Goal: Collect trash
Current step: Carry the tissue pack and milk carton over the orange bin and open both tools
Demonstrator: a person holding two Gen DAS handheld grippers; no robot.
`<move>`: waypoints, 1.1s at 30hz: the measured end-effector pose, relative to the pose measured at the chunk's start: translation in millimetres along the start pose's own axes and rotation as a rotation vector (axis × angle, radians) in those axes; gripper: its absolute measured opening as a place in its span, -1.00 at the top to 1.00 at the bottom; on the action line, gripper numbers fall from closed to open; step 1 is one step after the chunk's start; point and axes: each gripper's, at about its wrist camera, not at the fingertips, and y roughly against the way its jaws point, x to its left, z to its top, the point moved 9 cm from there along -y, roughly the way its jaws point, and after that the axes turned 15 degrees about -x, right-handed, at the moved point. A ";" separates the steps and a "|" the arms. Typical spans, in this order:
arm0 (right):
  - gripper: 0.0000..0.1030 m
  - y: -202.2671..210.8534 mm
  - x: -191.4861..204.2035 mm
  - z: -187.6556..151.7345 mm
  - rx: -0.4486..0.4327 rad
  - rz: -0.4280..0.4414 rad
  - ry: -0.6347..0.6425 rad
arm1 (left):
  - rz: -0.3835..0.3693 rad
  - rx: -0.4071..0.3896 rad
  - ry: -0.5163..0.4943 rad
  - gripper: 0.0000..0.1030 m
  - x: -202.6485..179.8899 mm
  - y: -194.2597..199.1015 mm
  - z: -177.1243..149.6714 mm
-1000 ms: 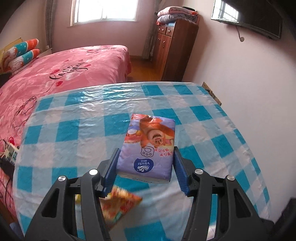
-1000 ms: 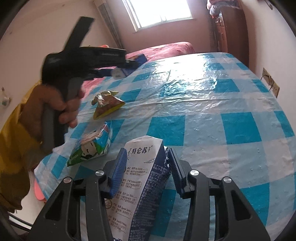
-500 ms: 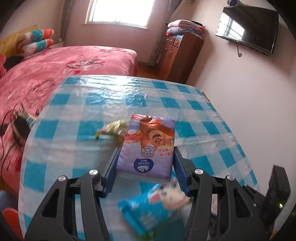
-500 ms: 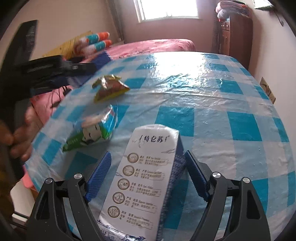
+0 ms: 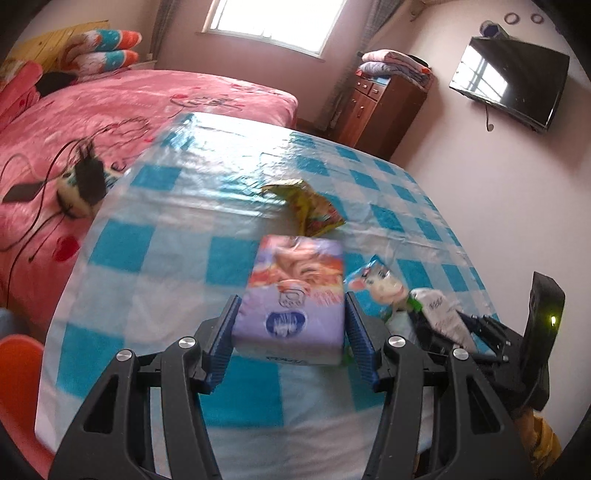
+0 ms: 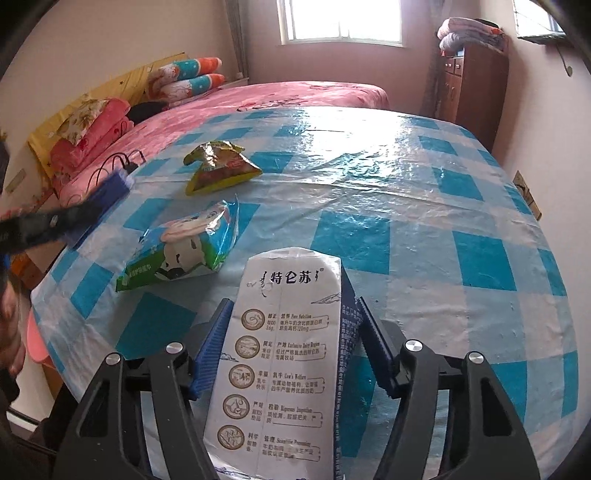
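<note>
A round table covered in blue-and-white checked plastic sheeting [image 6: 388, 206] is being used as the work surface, and it is being seen to fill most of both views, standing close against a bed with a pink printed cover [image 5: 122, 99]; a dark wooden cabinet with folded blankets on top [image 5: 380, 99], a wall-mounted black television [image 5: 509, 85] and a bright window [image 6: 343, 22] are being shown behind. A white-and-navy milk carton with printed text [image 6: 284, 365] is being pinched between the blue pads of the right gripper [image 6: 291, 343], low over the near table edge, probably being lifted for disposal. A soft purple tissue pack with a cartoon print [image 5: 295, 295] is being squeezed at its sides by the left gripper [image 5: 291, 332] and is being held above the cloth; whether this counts as trash cannot be told. Two pieces of trash are being left loose on the table: a blue-green crumpled snack bag with a cow picture [image 6: 181, 247] near the left edge, and a yellow-green crumpled wrapper [image 6: 218, 170] further in. No bin is being shown in either view. The left view is being blurred by motion.
</note>
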 end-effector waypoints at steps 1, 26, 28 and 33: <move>-0.30 0.5 -1.0 0.3 -0.002 -0.002 -0.007 | 0.003 0.003 0.010 -0.04 5.2 4.1 -3.4; -0.28 21.0 12.4 22.1 -0.041 0.028 -0.108 | 0.024 0.049 -0.127 -0.06 15.0 -2.6 -42.8; -0.28 22.3 15.3 25.0 -0.043 0.033 -0.111 | 0.029 0.045 -0.127 -0.02 14.7 -2.2 -42.3; -0.28 25.1 29.4 33.4 -0.052 0.065 -0.124 | 0.024 0.032 -0.094 0.00 18.7 4.4 -43.5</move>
